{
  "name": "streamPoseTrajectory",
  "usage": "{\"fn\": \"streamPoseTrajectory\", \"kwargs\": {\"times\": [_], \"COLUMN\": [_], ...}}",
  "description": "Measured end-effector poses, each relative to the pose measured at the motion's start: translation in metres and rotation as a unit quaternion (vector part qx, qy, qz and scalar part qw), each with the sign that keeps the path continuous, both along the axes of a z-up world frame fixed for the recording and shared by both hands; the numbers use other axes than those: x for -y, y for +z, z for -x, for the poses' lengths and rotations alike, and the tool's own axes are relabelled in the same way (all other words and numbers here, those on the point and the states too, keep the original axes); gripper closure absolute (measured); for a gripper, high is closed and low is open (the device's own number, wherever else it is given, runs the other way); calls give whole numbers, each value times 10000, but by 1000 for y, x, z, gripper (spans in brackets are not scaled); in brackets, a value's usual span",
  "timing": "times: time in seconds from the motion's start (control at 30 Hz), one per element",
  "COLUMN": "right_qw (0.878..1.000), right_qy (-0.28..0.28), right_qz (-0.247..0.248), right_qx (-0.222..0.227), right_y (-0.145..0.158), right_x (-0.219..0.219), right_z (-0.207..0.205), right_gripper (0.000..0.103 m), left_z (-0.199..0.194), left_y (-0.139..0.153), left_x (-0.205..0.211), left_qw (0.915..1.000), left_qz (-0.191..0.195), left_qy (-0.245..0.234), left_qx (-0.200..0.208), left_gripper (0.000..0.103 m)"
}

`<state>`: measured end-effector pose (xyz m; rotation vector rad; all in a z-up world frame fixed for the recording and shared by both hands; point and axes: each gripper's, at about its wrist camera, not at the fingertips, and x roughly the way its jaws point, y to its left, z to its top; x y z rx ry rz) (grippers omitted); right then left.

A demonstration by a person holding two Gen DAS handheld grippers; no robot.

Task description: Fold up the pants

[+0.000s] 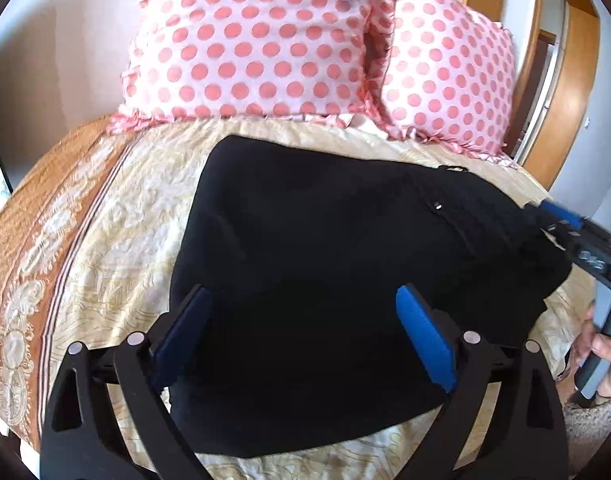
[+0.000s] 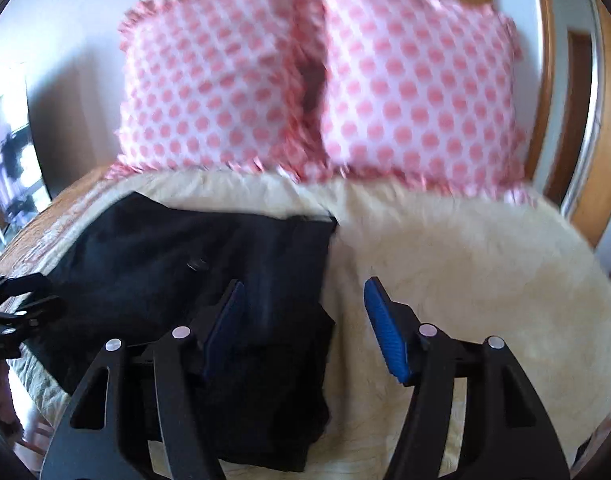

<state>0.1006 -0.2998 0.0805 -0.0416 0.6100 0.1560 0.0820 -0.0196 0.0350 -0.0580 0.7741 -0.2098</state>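
The black pants lie folded in a thick bundle on the cream patterned bedspread. My left gripper is open, its blue pads spread over the near part of the bundle, holding nothing. My right gripper is open above the right edge of the pants, its left finger over the cloth and its right finger over bare bedspread. The right gripper also shows at the right edge of the left wrist view, by the pants' right end. The right wrist view is blurred.
Two white pillows with pink dots lean at the head of the bed. A wooden door frame stands at the right. The bedspread's orange border runs along the left side. A hand holds the right gripper's handle.
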Motion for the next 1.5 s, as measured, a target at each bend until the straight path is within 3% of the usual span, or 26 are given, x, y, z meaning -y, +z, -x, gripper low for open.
{"fn": "streamPoseTrajectory", "kwargs": {"times": [0.1, 0.23, 0.4, 0.5, 0.6, 0.87, 1.27, 1.4, 1.5], "right_qw": [9986, 9926, 9859, 9824, 9806, 9632, 9631, 9681, 9677], "right_qy": [504, 729, 781, 656, 394, 343, 647, 806, 847], "right_qz": [46, 182, -846, -1387, -1505, -1706, -1731, -1532, -1550], "right_qx": [-175, -957, -1217, -1068, -1194, -2048, -1958, -1810, -1801], "right_y": [-7, -42, -45, -23, -17, -49, -56, -53, -53], "right_x": [-17, -28, 2, 21, 38, 43, 37, 30, 31], "right_z": [-4, -15, -15, -16, -39, -91, -89, -85, -86], "right_gripper": [39, 38, 38, 38, 38, 38, 35, 50, 50], "left_z": [0, 6, 14, 15, 14, 10, -12, -44, -70], "left_y": [-6, -16, -19, -11, -3, 0, -1, 0, -2], "left_x": [5, 8, 5, -1, -8, -35, -64, -68, -66], "left_qw": [9998, 9995, 9995, 9998, 9998, 9996, 9987, 9959, 9925], "left_qz": [-174, -324, -268, -104, 80, 128, 305, 589, 686], "left_qy": [-16, -49, -143, -141, -94, 246, 317, 97, -92], "left_qx": [-21, -7, 126, 116, 130, 72, -263, -676, -1011], "left_gripper": [9, 9, 9, 8, 8, 8, 8, 8, 8]}}
